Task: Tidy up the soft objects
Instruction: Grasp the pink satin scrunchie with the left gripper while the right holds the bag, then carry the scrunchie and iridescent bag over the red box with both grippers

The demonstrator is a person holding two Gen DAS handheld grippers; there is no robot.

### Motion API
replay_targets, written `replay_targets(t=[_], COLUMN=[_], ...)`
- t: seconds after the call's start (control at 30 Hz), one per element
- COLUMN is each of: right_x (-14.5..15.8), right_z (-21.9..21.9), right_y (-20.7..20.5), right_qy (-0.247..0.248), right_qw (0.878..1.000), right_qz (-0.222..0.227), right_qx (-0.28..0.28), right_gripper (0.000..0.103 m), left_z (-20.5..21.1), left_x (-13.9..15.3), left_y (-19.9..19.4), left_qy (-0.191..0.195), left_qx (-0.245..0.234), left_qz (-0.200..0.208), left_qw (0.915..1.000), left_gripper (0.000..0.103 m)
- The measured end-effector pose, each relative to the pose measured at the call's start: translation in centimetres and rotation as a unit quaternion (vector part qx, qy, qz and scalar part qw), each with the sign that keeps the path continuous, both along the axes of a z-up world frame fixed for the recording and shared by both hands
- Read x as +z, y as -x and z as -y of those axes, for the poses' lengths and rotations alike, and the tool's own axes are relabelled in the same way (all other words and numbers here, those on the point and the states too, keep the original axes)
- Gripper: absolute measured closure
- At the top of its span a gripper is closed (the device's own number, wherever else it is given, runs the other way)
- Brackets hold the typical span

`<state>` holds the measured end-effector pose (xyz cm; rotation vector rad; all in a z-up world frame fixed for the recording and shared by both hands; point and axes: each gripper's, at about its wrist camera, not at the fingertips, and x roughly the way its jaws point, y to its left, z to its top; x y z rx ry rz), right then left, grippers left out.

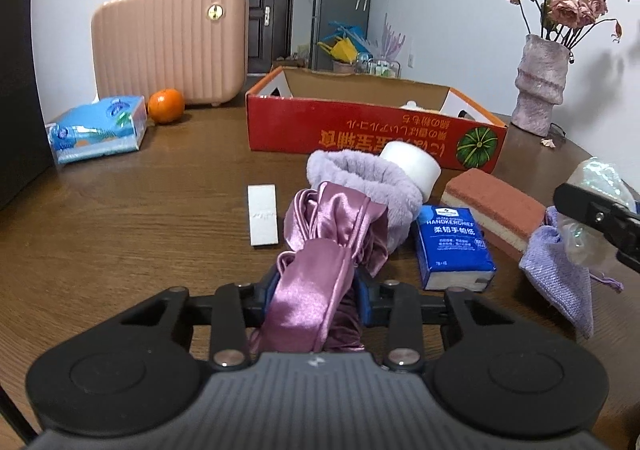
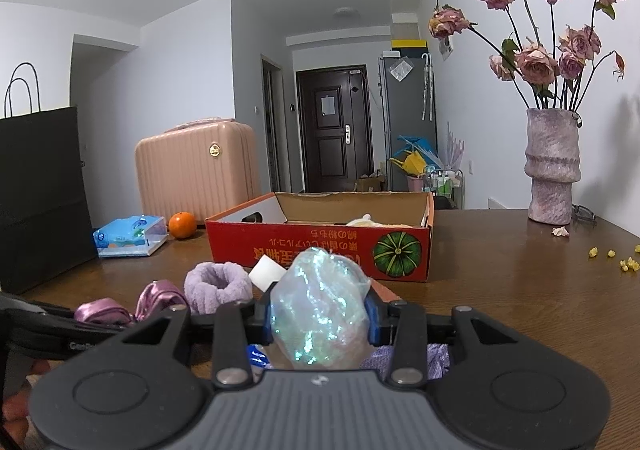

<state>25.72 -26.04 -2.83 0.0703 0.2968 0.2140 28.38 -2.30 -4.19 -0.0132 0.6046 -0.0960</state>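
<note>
A: What does the left gripper (image 1: 316, 286) have?

B: A glossy pink satin cloth (image 1: 320, 250), creased and knotted into a bundle. The blue-padded fingers (image 1: 366, 298) are clamped on its folds. It lies mid-bench, toward the near edge.

A: And the right gripper (image 2: 320, 320)?

B: Its fingers (image 2: 373, 318) are pressed against both sides of an iridescent pouch (image 2: 320, 310), a crinkly, translucent, egg-shaped lump that shimmers green and blue. It sits over a woven lilac bag (image 1: 560, 278).

A: What lies around the satin?

B: Touching its far side, a fluffy lilac band (image 1: 360, 178), a plush ring. Behind that, a white cylinder (image 1: 412, 166), smooth and matte. Beside the satin, a flat white block (image 1: 262, 215) on one side and a shiny blue handkerchief pack (image 1: 452, 246) on the other. Then a brick-shaped sponge (image 1: 496, 210), with a rough rust-red top over a pale layer.

A: Further back?

B: An open red cardboard box (image 1: 360, 130) with a printed pumpkin stands mid-bench, something pale inside it. Toward the far left corner are a plastic-wrapped tissue pack (image 1: 98, 128), a round orange (image 1: 166, 105) and a ribbed pink case (image 1: 168, 46). Near the far right edge, a rough mauve vase (image 2: 552, 166) holds dried roses. The bench (image 1: 140, 210) is dark wood grain.
</note>
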Motion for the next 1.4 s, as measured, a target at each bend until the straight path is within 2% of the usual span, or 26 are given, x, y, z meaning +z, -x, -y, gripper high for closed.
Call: replay_targets(t=[0.27, 0.63, 1.0, 1.4], right_x=[0.6, 3.1, 5.9, 8.5], right_z=[-0.1, -0.7, -0.6, -0.9], right_y=[-0.2, -0.2, -1.9, -5.8], right_qy=[0.001, 0.011, 0.019, 0.013], right_qw=[1.0, 1.0, 0.999, 0.999], right_qz=[-0.005, 0.014, 0.031, 0.042], right_qx=[0.003, 0.001, -0.006, -0.006], right_gripper=[0.064, 0.064, 0.064, 0.064], left_z=[-0.5, -0.6, -0.1, 0.0], left_x=[1.4, 4.7, 7.6, 10.2], left_y=[1.0, 1.4, 0.1, -3.1], left_qy=[0.01, 0.015, 0.016, 0.028], left_qx=[0.003, 0.0, -0.005, -0.004], left_qz=[0.024, 0.062, 0.09, 0.113], left_qw=[0.9997, 0.998, 0.9958, 0.9932], left_gripper=[0.066, 0.066, 0.066, 0.066])
